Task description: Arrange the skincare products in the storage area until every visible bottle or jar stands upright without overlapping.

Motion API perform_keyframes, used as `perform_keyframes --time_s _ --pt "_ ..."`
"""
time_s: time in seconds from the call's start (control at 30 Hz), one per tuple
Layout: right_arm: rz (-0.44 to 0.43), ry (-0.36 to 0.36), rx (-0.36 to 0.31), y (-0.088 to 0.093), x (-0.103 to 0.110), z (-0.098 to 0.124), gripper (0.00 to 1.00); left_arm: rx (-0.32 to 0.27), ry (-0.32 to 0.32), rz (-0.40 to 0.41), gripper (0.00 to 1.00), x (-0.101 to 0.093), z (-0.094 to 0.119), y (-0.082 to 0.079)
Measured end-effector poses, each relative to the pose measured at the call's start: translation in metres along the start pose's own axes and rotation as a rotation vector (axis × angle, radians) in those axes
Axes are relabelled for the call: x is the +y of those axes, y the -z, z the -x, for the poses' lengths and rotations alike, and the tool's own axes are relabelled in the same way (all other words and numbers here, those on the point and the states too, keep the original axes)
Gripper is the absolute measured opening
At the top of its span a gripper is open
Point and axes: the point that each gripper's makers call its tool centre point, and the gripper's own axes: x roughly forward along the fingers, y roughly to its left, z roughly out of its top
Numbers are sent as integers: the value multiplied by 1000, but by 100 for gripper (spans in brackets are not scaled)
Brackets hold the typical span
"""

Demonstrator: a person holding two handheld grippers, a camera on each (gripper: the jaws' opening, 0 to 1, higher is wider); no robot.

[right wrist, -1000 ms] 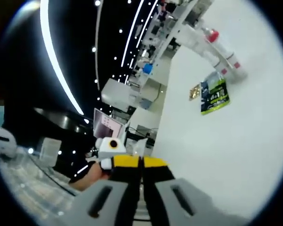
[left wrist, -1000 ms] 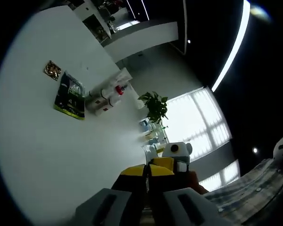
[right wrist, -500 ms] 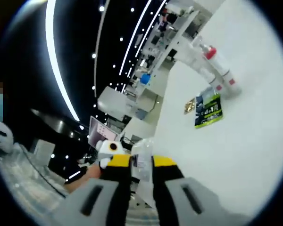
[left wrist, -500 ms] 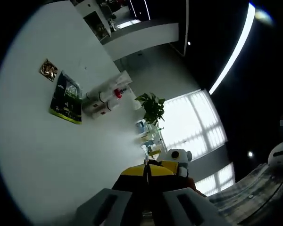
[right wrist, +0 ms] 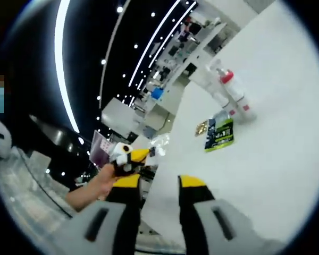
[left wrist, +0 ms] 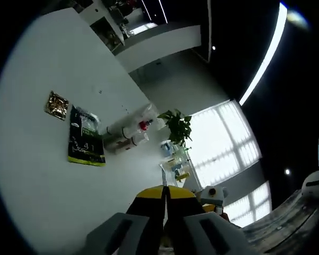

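The skincare bottles (left wrist: pixel 128 137) lie together in a small cluster on the white table (left wrist: pixel 37 175), toppled rather than standing as far as I can judge; one carries a red cap (left wrist: pixel 144 125). In my right gripper view the same cluster (right wrist: pixel 229 98) reads as pale bottles side by side, the red-capped one (right wrist: pixel 227 77) among them, with a pump top at the far end. Taking the bottles as my landmark: a dark green sachet (left wrist: pixel 86 142) lies flat just beside them, on the side nearer my grippers, and a small gold foil packet (left wrist: pixel 57 104) sits just beyond the sachet, away from the bottles. In the right gripper view the sachet (right wrist: pixel 219 135) and foil packet (right wrist: pixel 201 127) hold the same order. A potted plant (left wrist: pixel 176 125) stands past the bottles, off the table. My left gripper (left wrist: pixel 165 197) has its yellow-tipped jaws pressed together, nothing between them, well apart from the bottles. My right gripper (right wrist: pixel 160 183) has its jaws spread with a clear gap, holding nothing, also well apart from the bottles. My left hand (right wrist: pixel 98 186) shows beside the right gripper, off the table edge.
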Motion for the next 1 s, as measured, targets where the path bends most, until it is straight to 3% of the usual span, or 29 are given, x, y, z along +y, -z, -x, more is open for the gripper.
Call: perform_keyframes --time_s 0.27,0.63,0.87,1.0 --pt "-14 33 -4 0 -5 11 26 -8 -89 -22 0 36 5 -33" --pt "-36 80 -9 3 -12 26 26 5 -157 -19 0 73 2 -59" --pt "-56 103 -21 4 -14 31 27 15 -223 -3 0 115 8 -76" --pt "-78 120 -32 6 -17 34 29 52 -270 1 0 143 10 -82"
